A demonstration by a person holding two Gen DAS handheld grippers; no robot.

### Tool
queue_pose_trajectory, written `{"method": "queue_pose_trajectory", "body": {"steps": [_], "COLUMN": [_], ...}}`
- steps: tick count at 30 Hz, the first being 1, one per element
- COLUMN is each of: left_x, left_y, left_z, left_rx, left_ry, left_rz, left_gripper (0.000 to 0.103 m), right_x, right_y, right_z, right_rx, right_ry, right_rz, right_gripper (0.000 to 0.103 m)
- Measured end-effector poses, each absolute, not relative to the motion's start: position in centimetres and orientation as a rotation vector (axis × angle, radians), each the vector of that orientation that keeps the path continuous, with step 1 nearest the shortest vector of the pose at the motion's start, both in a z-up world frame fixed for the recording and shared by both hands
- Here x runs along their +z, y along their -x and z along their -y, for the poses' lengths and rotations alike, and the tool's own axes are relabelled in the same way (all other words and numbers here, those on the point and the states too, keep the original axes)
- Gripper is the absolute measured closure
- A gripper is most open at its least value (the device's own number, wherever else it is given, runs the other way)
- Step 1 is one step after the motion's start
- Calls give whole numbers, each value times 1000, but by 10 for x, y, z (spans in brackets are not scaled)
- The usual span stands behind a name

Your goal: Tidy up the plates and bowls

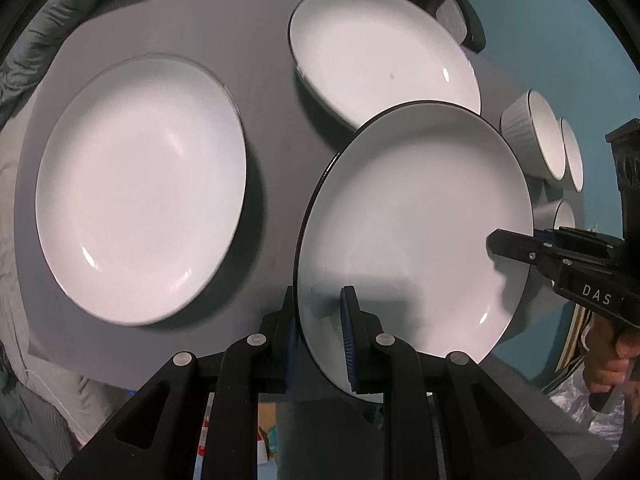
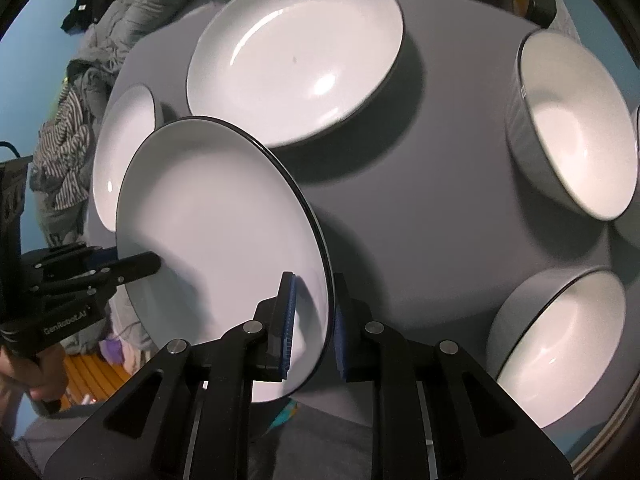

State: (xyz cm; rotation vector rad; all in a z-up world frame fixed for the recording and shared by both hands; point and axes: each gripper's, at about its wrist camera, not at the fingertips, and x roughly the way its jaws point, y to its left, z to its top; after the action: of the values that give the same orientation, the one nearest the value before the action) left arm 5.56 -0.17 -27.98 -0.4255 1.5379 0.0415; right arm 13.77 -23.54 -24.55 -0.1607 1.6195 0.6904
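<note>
A white plate with a dark rim hangs tilted above the grey table, held at two opposite edges. My left gripper is shut on its near rim, blue pads on both faces. My right gripper is shut on the opposite rim. Each gripper shows in the other's view: the right gripper comes in from the right edge, the left gripper from the left. Two more white plates lie flat on the table, one plate at the left and a far plate.
Several white bowls stand along the right side of the grey table: a ribbed bowl, a large bowl and a nearer bowl. Clothes and bedding lie around the table's edges. A hand grips the right tool.
</note>
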Motion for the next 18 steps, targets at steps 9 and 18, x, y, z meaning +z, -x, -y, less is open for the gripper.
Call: {"method": "queue_pose_trajectory", "body": {"steps": [9,18], "left_x": [-268,-276], "left_y": [-107,-166], "left_z": [-17,-29], "left_rx": [57,85], "left_ry": [430,394], "left_rz": [-1482,-1455], "left_gripper": [84,84], "right_x": [-235,-234], "right_y": [-165,-199], "right_z": [228,212], "right_rx": [681,669], "right_ry": [150,109], "right_rz": [-1582,-1575], "right_gripper": [86,86]}}
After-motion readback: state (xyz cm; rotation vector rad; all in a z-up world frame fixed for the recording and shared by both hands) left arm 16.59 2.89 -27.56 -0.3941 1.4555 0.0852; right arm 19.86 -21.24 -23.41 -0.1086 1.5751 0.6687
